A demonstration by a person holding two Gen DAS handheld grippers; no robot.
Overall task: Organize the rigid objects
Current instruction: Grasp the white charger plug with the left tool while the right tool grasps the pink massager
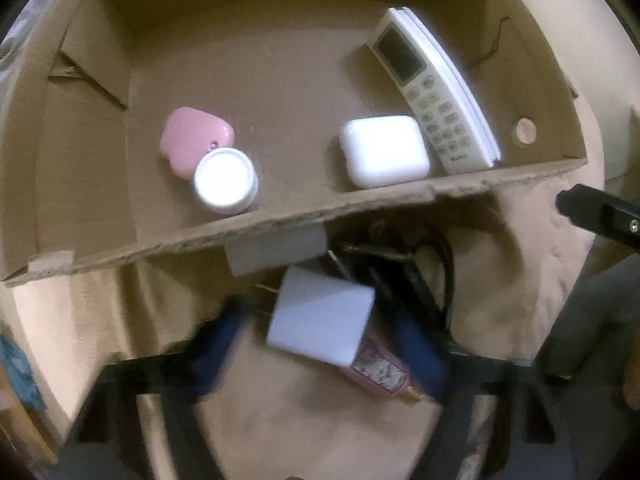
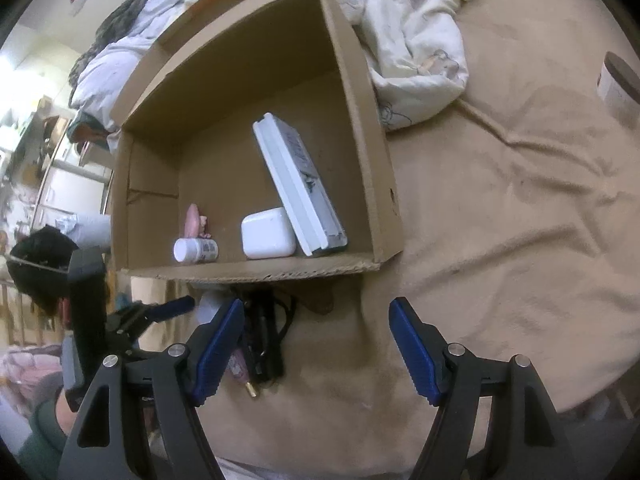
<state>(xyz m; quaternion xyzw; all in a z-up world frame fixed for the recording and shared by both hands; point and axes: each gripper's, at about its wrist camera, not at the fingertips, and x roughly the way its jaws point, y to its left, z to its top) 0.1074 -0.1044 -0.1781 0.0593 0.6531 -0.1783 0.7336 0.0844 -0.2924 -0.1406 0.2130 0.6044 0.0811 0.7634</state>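
Observation:
An open cardboard box [image 1: 280, 220] on a tan blanket holds a pink heart-shaped case [image 1: 192, 140], a white jar [image 1: 224, 180], a white earbud case [image 1: 384, 152] and a white remote [image 1: 436, 92]. In front of the box lie a white charger plug [image 1: 320, 316], a pink patterned tube [image 1: 380, 372], a black cabled item [image 1: 404, 276] and a second white block [image 1: 276, 252]. My left gripper [image 1: 320, 332] points down around the charger plug, with narrow gaps at both blurred blue fingers. My right gripper [image 2: 316, 340] stands open over bare blanket, right of the black item [image 2: 264, 332].
Crumpled white bedding [image 2: 412, 40] lies behind the box on the right. A jar with a dark lid [image 2: 620, 84] stands at the far right edge. A person's head [image 2: 40, 264] shows at the left. The tan blanket [image 2: 500, 220] stretches right of the box.

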